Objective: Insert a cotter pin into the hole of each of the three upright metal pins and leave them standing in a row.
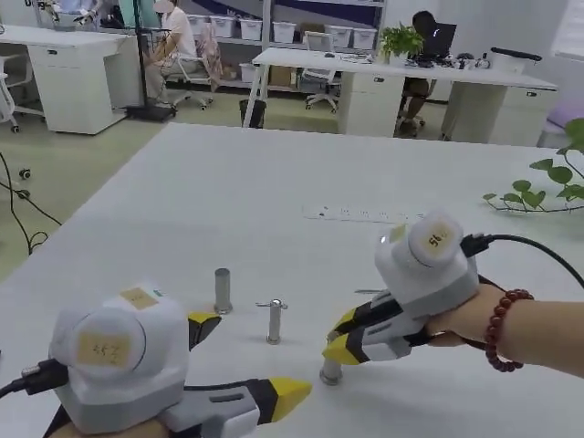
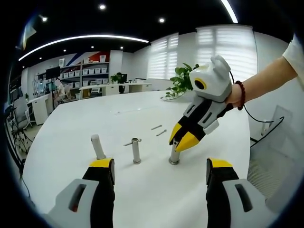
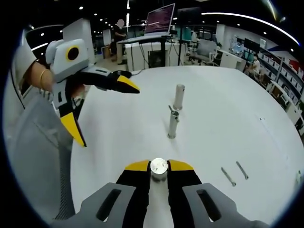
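— Here, on a white desk, a row of three uprights. Anything in the right gripper?

— Clamped shut on the head of the right-hand pin, yellow tips pressed against both sides of the metal. Upright on the desk, judging by the left gripper view.

— And the left gripper?

— Spread wide, holding nothing. Low over the near part of the desk, just short of the row, pointed roughly at the gap between two of the pins.

— Any cotter pin in place?

— Through the top of the middle pin: a fitted cotter pin, poking out sideways. Beside it, the left-hand pin, standing apart from both grippers.

— Spares?

— Two loose cotter pins, lying flat and side by side on the desk, beyond the row and near the right gripper.

— Around the scene?

— A dark beaded bracelet on the wrist behind the right gripper. A trailing green plant at the desk's far right edge. Further back, office desks, chairs and seated people.
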Demonstrator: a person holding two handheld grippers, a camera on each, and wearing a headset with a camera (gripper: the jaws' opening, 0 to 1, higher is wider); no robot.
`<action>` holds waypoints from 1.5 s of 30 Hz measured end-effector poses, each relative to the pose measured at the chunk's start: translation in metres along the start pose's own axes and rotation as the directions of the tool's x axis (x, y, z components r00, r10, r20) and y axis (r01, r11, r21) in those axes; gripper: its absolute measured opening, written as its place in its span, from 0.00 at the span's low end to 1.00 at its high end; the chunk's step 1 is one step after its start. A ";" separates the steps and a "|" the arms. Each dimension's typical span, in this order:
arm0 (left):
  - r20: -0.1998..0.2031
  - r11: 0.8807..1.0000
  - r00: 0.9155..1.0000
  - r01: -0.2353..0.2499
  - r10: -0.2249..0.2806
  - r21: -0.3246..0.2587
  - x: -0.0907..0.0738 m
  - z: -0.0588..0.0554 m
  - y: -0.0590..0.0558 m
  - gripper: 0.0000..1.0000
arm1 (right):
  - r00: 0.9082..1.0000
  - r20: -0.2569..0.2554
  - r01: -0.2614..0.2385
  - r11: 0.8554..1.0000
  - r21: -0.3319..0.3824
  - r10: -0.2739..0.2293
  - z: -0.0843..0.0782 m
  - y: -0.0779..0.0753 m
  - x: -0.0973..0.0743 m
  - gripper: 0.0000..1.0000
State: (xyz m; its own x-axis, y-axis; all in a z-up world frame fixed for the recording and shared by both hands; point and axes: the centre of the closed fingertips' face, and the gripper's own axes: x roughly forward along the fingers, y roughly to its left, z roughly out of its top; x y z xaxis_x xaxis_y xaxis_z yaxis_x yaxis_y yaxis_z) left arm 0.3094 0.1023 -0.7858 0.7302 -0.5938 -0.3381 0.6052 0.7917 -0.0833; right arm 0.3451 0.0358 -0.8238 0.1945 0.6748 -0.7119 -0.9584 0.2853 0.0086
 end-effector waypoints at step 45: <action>0.006 1.000 1.000 0.003 -0.003 0.005 0.002 0.006 -0.010 0.87 | 0.998 0.045 0.032 0.988 0.148 -0.039 -0.010 -0.053 -0.036 0.28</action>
State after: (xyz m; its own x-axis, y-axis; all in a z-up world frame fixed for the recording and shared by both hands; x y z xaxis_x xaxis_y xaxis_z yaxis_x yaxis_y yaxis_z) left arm 0.3069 0.0926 -0.7801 0.7301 -0.5973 -0.3320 0.6091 0.7890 -0.0801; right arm 0.3869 -0.0107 -0.8054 0.2409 0.6934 -0.6791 -0.9102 0.4044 0.0899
